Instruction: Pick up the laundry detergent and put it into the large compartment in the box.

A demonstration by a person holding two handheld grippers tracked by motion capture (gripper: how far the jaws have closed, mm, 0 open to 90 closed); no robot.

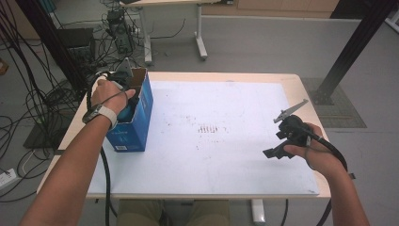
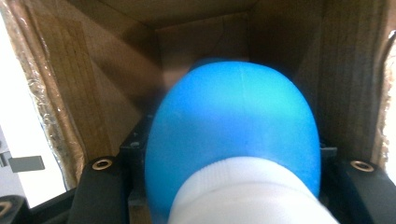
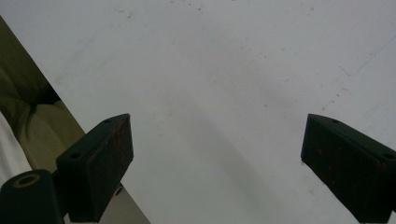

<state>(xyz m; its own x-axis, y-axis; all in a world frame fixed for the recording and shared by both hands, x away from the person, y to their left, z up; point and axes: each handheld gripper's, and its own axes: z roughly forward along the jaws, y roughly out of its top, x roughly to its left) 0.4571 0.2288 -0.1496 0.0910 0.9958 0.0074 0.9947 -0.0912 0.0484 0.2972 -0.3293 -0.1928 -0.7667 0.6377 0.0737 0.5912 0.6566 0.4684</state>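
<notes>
Item: rounded blue object with white end (image 2: pixel 233 135), pinched between my left gripper (image 1: pixel 126 96) jaws, inside the open blue cardboard box (image 1: pixel 141 117). I'd lower it straight, walls clear either side, then release. Right gripper (image 3: pixel 215 163): jaws spread, idle over white surface (image 1: pixel 221 160).

Setting: a lab or test room. Bundles of black cables (image 1: pixel 28 94) trail across the bare grey floor (image 1: pixel 263 42) to dark electronic boxes (image 1: pixel 117 30) beside a white-legged table (image 1: pixel 200 40). Black metal frame posts (image 1: pixel 350 47) flank the pale wooden worktop (image 1: pixel 291 80), which carries a stained white sheet (image 1: pixel 226 141).
</notes>
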